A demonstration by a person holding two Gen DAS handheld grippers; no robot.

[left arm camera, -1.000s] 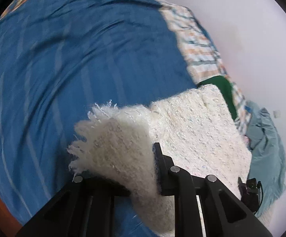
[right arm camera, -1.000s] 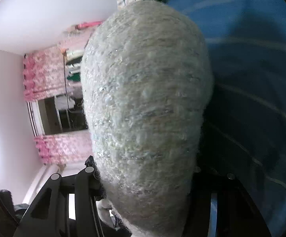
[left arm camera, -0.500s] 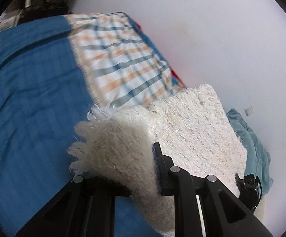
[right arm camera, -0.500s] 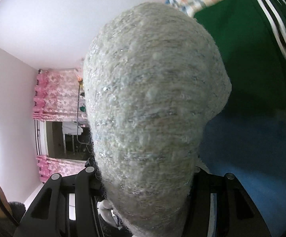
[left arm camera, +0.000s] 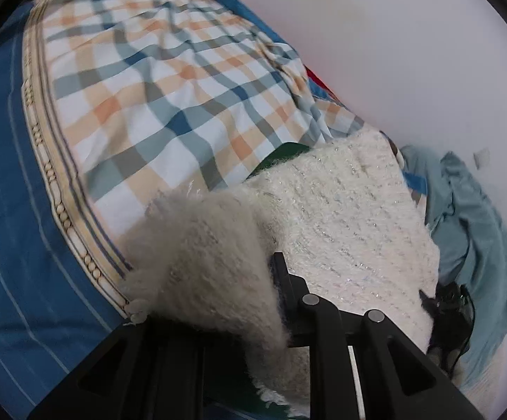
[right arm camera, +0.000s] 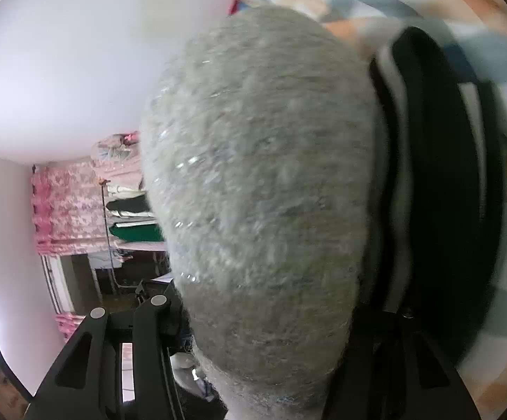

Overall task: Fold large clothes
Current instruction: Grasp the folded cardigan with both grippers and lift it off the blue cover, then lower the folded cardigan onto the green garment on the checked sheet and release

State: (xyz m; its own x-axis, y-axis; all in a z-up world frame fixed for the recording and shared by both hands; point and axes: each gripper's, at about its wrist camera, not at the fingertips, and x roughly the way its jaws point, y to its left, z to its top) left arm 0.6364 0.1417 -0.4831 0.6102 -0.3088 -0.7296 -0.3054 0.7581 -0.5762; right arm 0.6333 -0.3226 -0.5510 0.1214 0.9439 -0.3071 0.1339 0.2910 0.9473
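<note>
The left gripper (left arm camera: 239,280) pinches one fuzzy edge of the white sweater (left arm camera: 340,217), which hangs folded above the bed. The right gripper (right arm camera: 263,318) pinches a thick bunch of it. It looks soft, light and floppy, so the corners are best to hold. Below lie a checked blanket (left arm camera: 155,80) and a blue sheet (left arm camera: 5,210); pink curtains (right arm camera: 64,206) hang farther away.

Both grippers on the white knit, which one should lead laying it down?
Probably left. The left gripper pinches a corner of the fuzzy white sweater and sees the plaid sheet; the right gripper has its view blocked by the bunched knit.
</note>
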